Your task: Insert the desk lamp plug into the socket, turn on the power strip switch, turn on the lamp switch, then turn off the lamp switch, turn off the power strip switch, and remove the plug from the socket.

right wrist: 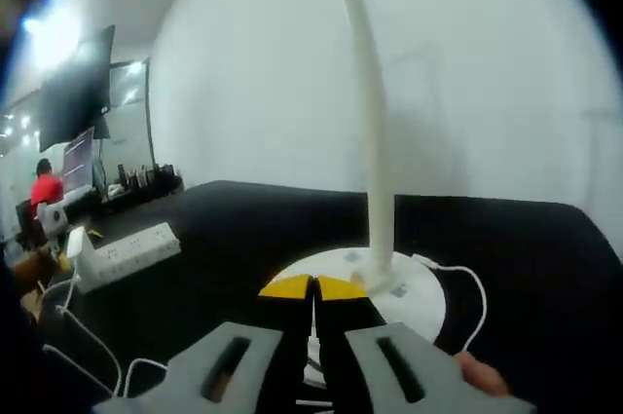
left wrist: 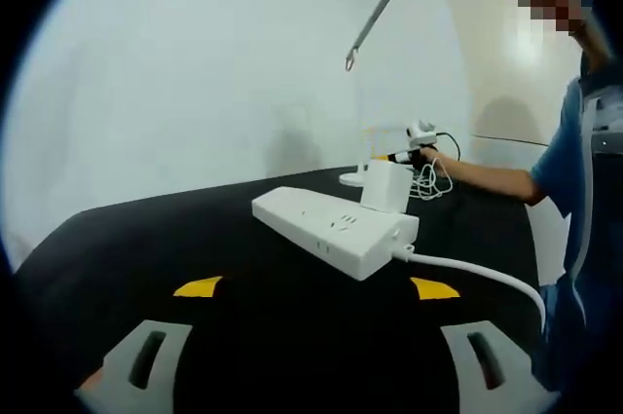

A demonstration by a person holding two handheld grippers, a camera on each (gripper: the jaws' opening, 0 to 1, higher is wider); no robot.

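Observation:
The white power strip [left wrist: 336,229] lies on the black table [left wrist: 146,239], with the lamp's white plug block [left wrist: 386,186] standing in its socket. My left gripper [left wrist: 316,287] hangs open, well short of the strip, with nothing between its jaws. Behind the strip stands the desk lamp [left wrist: 382,5], its grey head showing no glow. My right gripper [left wrist: 419,141] is at the lamp's base. My right gripper [right wrist: 313,287] is shut, yellow tips together, over the near edge of the round white lamp base [right wrist: 404,297]. The lamp stem [right wrist: 370,141] rises just beyond.
The strip's white cord [left wrist: 477,273] runs right off the table. A thin white lamp cable [right wrist: 469,302] loops beside the base. The power strip [right wrist: 127,253] lies far left. A person in a blue shirt [left wrist: 574,170] stands at the right. A plain white wall is behind.

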